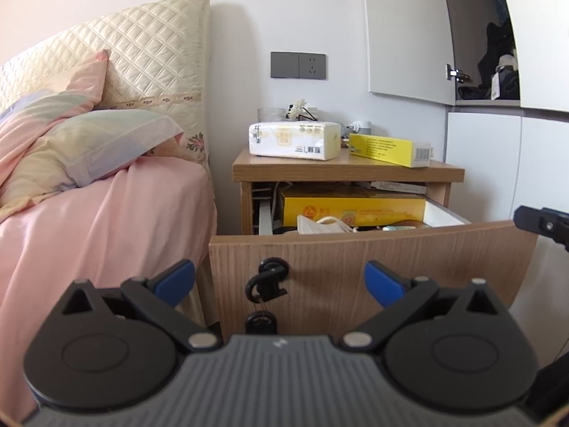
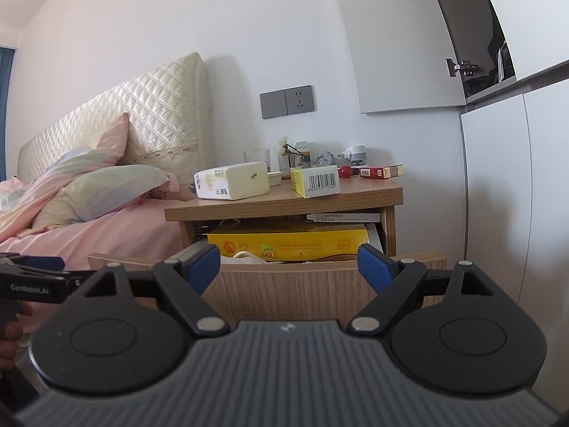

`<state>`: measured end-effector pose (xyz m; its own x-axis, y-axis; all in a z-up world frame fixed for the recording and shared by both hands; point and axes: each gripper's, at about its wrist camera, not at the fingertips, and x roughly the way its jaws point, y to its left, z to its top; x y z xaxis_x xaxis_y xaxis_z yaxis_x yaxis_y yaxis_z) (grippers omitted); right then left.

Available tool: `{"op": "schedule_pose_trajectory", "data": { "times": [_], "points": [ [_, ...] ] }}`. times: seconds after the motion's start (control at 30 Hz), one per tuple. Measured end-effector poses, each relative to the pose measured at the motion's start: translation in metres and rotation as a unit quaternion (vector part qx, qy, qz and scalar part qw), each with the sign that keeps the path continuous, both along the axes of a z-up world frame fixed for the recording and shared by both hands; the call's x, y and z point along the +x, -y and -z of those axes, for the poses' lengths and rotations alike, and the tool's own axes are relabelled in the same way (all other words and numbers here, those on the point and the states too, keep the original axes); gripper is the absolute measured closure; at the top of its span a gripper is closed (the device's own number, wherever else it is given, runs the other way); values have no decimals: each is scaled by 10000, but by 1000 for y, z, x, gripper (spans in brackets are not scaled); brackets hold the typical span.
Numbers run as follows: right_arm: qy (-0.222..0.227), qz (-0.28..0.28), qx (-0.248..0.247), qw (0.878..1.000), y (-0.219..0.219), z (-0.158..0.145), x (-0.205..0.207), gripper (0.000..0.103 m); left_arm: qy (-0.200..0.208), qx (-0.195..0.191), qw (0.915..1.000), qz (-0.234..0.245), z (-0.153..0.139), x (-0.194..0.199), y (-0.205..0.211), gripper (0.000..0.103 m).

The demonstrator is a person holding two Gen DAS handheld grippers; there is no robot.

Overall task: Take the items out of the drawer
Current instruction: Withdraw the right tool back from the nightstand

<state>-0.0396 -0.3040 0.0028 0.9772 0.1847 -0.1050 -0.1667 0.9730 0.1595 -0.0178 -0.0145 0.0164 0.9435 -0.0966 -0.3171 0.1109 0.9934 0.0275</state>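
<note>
Drawer (image 1: 370, 270) is open, nothing picked yet. Left gripper (image 1: 280, 281) and right gripper (image 2: 288, 267) hover with jaws released, empty. Next: reach over the front, grab the mask (image 1: 322, 226).

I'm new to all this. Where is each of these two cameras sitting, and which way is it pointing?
Left wrist view: sits on the left gripper, facing the open drawer front square on; its own open fingers show, plus the right gripper's tip at the right edge.
Right wrist view: sits on the right gripper, looking into the same drawer from farther right; its open fingers show, with the left gripper and a hand at the left edge.
Both share the nightstand, tissue pack and bed.
</note>
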Motion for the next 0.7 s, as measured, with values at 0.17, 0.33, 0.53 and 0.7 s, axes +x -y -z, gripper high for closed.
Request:
{"op": "schedule_pose_trajectory", "data": {
  "times": [0.17, 0.33, 0.53, 0.7],
  "points": [
    [45, 159, 64, 9998, 4, 3, 0, 17, -4, 22, 10000, -9, 1, 1, 0, 0],
    [60, 170, 46, 9998, 2, 7, 1, 17, -10, 28, 10000, 2, 2, 0, 1, 0],
    [84, 123, 6, 9999, -3, 9, 1, 17, 1, 28, 10000, 26, 2, -1, 1, 0],
    [81, 56, -8, 10000, -6, 9, 4, 17, 1, 22, 10000, 24, 3, -1, 1, 0]
  ]
}}
